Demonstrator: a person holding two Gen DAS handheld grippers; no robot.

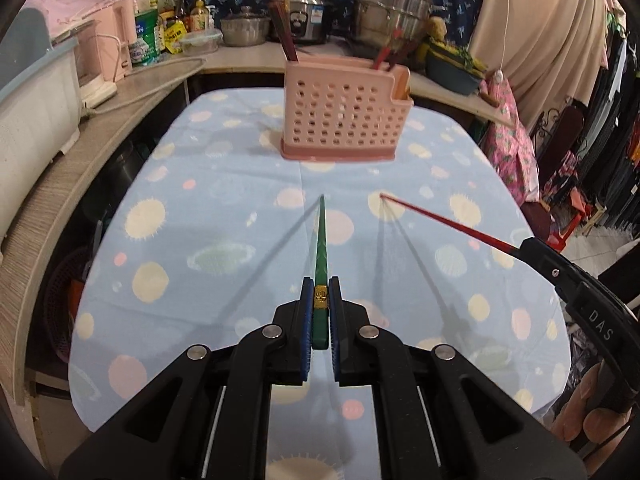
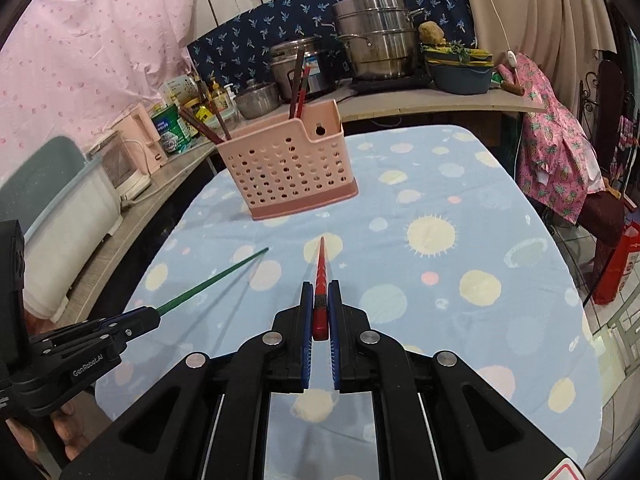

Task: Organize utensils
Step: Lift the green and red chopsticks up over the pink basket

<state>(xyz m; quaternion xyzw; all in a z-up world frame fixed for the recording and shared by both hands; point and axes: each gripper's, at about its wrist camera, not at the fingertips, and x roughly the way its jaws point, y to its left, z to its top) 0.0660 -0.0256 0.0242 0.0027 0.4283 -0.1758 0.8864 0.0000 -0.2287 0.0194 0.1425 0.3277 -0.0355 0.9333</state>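
Note:
My left gripper point(image 1: 321, 285) is shut on a green chopstick point(image 1: 321, 240) that points forward above the table. My right gripper point(image 2: 320, 290) is shut on a red chopstick point(image 2: 321, 270), also pointing forward. Each shows in the other view: the red chopstick point(image 1: 448, 222) in the right gripper point(image 1: 530, 246) at right, the green chopstick point(image 2: 212, 282) in the left gripper point(image 2: 150, 314) at left. A pink perforated utensil holder point(image 1: 344, 114) stands ahead on the table; in the right wrist view point(image 2: 288, 168) it holds several dark red chopsticks point(image 2: 298, 88).
The table wears a light blue cloth with pastel dots point(image 2: 440, 280). A counter behind carries steel pots point(image 2: 376, 36), a rice cooker point(image 1: 306, 12), bottles and a blue basin point(image 2: 460, 72). White and pink appliances point(image 1: 36, 104) stand at left. Clothes hang at right.

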